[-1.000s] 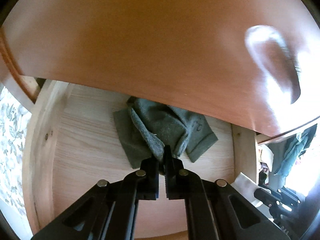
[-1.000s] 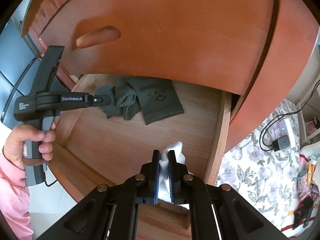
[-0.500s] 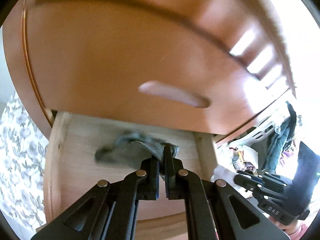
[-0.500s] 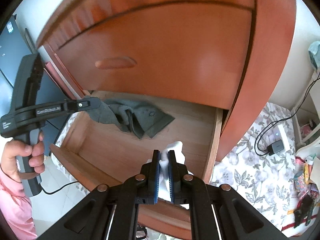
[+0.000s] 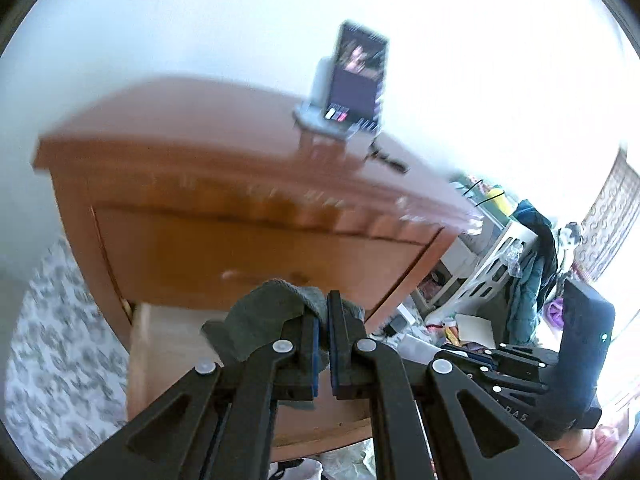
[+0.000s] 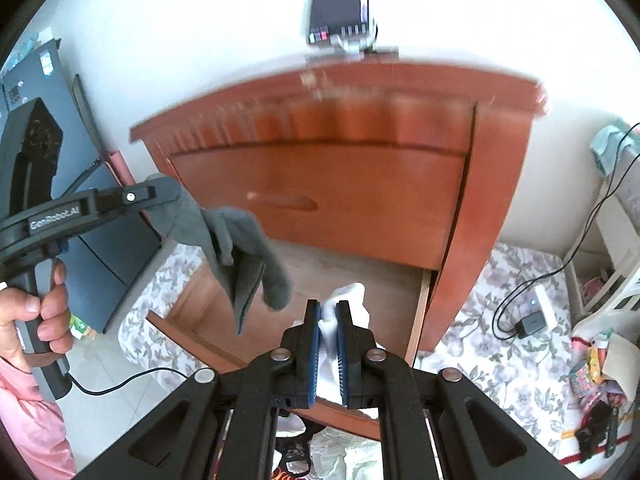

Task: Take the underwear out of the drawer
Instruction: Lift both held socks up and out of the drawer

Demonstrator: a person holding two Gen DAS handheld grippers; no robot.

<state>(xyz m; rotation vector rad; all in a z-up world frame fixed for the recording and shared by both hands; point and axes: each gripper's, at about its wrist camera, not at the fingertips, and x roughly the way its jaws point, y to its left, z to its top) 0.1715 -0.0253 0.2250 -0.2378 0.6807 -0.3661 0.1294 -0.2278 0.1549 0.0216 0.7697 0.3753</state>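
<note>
My left gripper (image 5: 323, 312) is shut on grey underwear (image 5: 264, 312), which bunches over its fingers. From the right wrist view the same grey underwear (image 6: 244, 248) hangs in the air from the left gripper (image 6: 160, 192), above the open bottom drawer (image 6: 320, 280) of a wooden nightstand (image 6: 360, 184). My right gripper (image 6: 326, 316) is shut on a white garment (image 6: 346, 298), held over the drawer's front right part. The drawer floor (image 5: 168, 344) shows bare light wood.
A phone on a stand (image 6: 340, 4) sits on the nightstand top. A dark panel (image 6: 96, 184) leans at the left, a hand in a pink sleeve (image 6: 36, 316) holds the left tool. Charger and cable (image 6: 530, 322) lie on a floral mat; clothes and clutter (image 5: 532, 276) stand right.
Both grippers rose and pulled back from the drawer. The grey underwear left the drawer floor and now hangs from the left gripper. The right gripper kept the white garment.
</note>
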